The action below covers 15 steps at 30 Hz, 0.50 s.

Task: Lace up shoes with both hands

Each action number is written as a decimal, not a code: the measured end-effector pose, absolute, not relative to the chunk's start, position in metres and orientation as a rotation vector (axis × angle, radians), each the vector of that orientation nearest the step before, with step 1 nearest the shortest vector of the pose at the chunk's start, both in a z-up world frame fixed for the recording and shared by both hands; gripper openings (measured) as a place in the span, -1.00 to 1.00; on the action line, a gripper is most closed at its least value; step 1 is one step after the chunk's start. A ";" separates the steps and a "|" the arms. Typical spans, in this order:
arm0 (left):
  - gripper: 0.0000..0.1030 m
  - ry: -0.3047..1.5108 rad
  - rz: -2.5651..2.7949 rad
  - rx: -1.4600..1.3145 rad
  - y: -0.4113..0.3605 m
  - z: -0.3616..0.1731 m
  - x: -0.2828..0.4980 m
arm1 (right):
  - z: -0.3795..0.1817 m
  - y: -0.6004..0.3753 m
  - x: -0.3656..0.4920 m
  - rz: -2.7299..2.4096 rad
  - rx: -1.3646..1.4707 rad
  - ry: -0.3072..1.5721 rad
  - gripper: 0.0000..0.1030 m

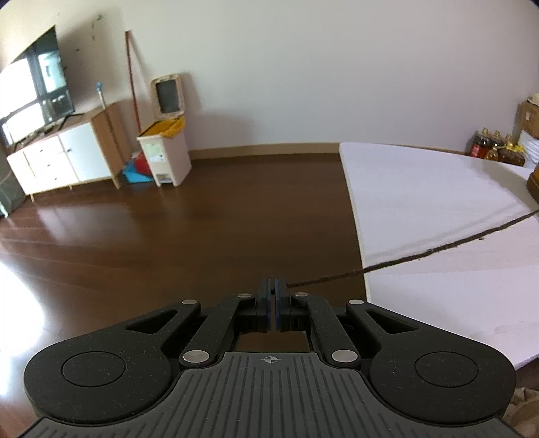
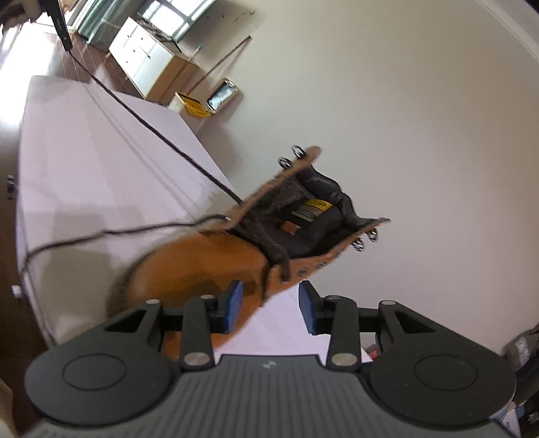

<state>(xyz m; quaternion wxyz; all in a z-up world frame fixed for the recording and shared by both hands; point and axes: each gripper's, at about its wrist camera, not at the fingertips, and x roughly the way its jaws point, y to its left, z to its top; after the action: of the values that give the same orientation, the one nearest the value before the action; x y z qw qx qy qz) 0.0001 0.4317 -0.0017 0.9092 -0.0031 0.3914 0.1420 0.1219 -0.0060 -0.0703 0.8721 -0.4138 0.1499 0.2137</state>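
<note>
My left gripper (image 1: 272, 290) is shut on the end of a dark brown shoelace (image 1: 404, 259), held off the table's left edge over the floor. The lace runs taut to the right across the white table (image 1: 438, 188). In the right wrist view the same lace (image 2: 151, 129) stretches from the left gripper (image 2: 60, 25) at top left down to a tan boot (image 2: 209, 256) on the table (image 2: 84, 161). A second lace end (image 2: 101, 234) lies slack across the table. My right gripper (image 2: 270, 305) is open, just before the boot's eyelet flap (image 2: 303, 268), holding nothing.
The boot has metal hooks (image 2: 291, 156) on its upper flaps and a dark tongue (image 2: 303, 215). A brown wooden floor (image 1: 185, 229), a white cabinet (image 1: 54, 158) with a TV (image 1: 33, 91), and a bin (image 1: 165, 151) stand by the far wall. Bottles (image 1: 492, 148) sit at the right.
</note>
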 end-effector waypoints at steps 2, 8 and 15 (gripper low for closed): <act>-0.95 0.818 0.269 -0.032 0.436 -0.002 -0.008 | -0.072 -0.001 0.113 0.464 -0.853 0.312 -0.23; -0.59 0.813 0.225 -0.067 0.440 0.000 -0.033 | -0.076 0.011 0.088 0.505 -0.797 0.321 -0.23; -0.41 0.737 0.171 -0.068 0.438 0.010 -0.053 | -0.088 0.022 0.054 0.583 -0.669 0.377 -0.24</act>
<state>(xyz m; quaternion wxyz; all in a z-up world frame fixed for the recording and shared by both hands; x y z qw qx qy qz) -0.0531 0.4383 0.0105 0.9287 -0.0331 0.3597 0.0835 0.0544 0.0217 -0.0875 0.8860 -0.3217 0.1811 0.2804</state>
